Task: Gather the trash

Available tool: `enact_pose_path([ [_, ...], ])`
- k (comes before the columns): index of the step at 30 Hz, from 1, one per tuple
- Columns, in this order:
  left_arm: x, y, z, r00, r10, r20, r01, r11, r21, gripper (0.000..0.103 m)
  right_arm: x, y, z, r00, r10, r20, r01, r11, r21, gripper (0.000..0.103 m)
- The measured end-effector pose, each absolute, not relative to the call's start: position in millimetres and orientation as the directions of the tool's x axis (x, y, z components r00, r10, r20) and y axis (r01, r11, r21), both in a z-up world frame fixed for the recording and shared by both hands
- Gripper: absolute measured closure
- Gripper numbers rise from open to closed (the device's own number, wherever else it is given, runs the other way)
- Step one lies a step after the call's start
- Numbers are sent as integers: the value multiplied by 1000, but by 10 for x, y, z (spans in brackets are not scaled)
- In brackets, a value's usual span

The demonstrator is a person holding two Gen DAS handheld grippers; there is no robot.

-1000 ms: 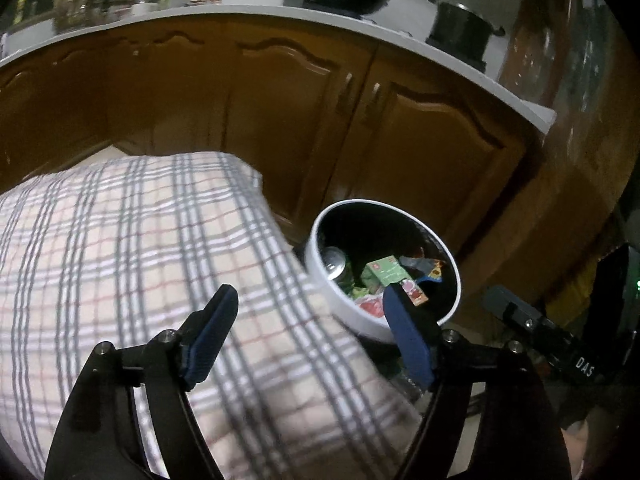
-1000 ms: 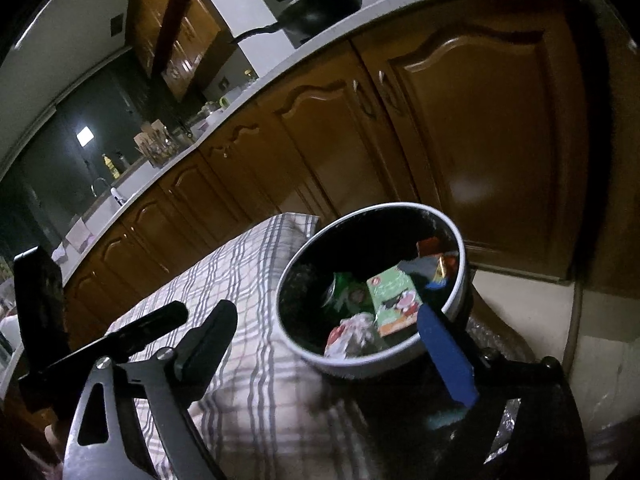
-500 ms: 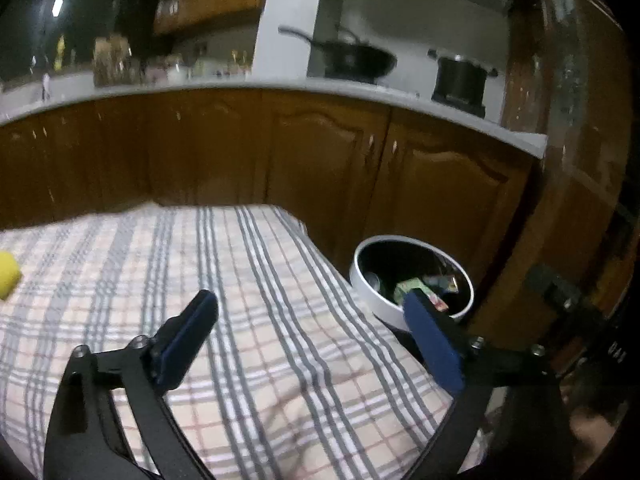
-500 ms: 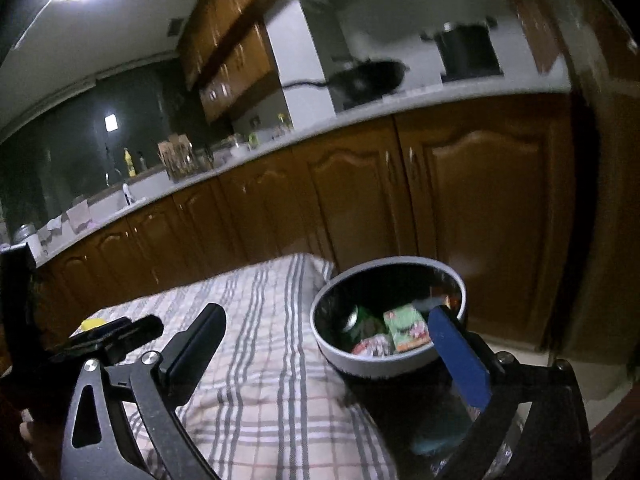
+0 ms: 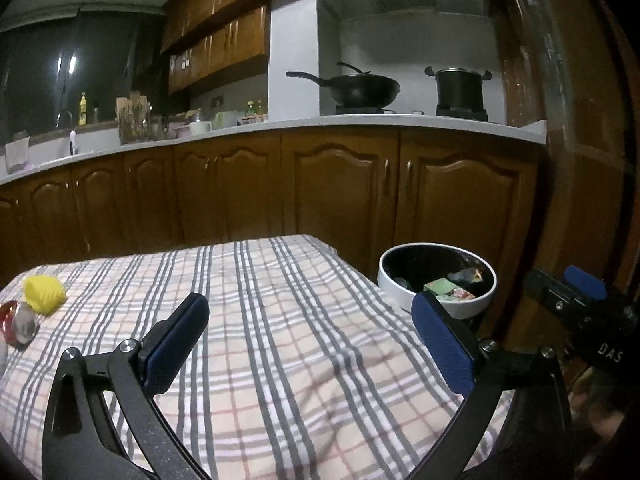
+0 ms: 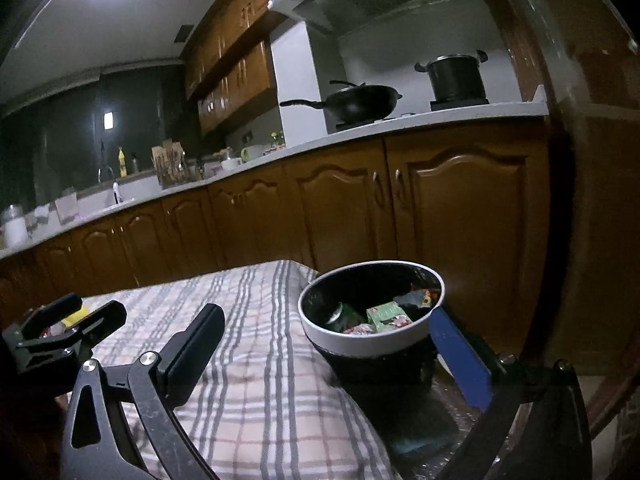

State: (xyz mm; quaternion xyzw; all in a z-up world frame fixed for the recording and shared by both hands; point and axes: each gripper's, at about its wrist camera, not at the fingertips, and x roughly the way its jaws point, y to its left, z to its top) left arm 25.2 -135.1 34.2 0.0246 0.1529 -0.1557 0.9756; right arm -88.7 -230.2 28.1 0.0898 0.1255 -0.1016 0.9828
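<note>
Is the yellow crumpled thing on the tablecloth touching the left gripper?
Apart. The left wrist view shows bare plaid tablecloth between the yellow crumpled piece and the open, empty left gripper.

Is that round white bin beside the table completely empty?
No, the bin already holds trash, including a green carton and a can.

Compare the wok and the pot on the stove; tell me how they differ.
The wok is wide and shallow, while the pot is tall with straight sides. The wok has one long handle sticking out to the left; the pot has two short side handles. The pot is covered by a lid; the wok shows no lid, and a utensil handle seems to stick up from it. Both are dark and sit on the stove on the white counter.
</note>
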Motion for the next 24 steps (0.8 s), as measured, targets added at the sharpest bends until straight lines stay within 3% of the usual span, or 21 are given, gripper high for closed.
enact_pose_path([
  [24,165,-1102,174,911,-251,-328,259,966,-18,0,-929,-2130,213,947,-180,-266,220,967,128,0],
])
